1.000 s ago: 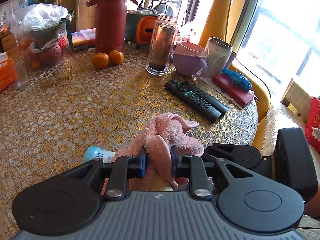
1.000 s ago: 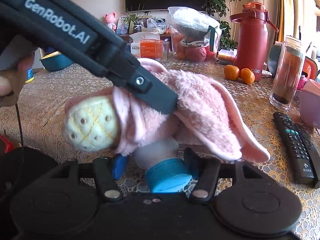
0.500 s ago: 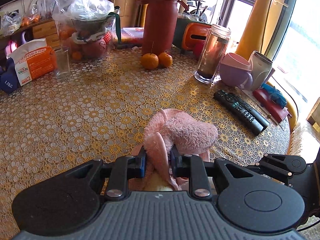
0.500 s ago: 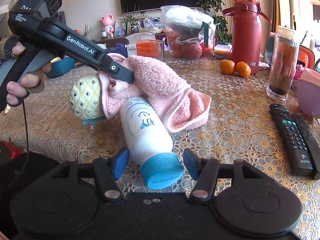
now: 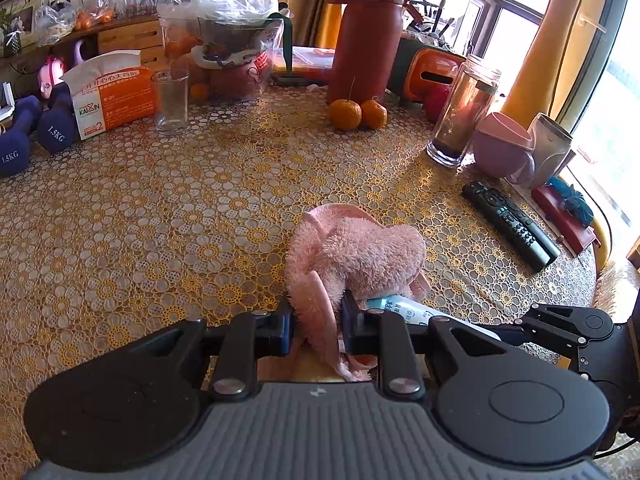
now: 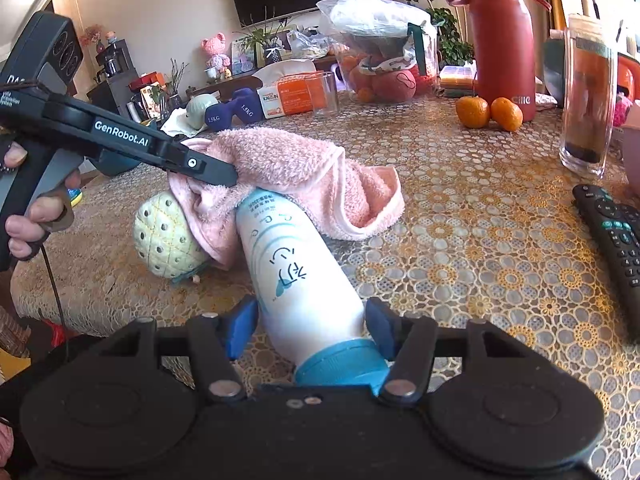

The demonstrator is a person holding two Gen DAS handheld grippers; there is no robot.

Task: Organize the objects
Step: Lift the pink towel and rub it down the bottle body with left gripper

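Note:
A fluffy pink towel lies bunched on the patterned table; my left gripper is shut on a fold of it. In the right wrist view the towel drapes over the far end of a white bottle with a blue cap. My right gripper is shut on the bottle, near its cap, and the bottle lies along the fingers. A pale green quilted ball toy sits under the towel's left edge. The left gripper shows there pinching the towel.
Two black remotes lie right. A tall glass jar, purple cup, two oranges, red flask, empty glass, orange tissue pack and dumbbells ring the far side.
My left gripper has pulled the towel back off the bottle, baring more of it. The bottle now sits deeper between my right fingers, which have closed on it.

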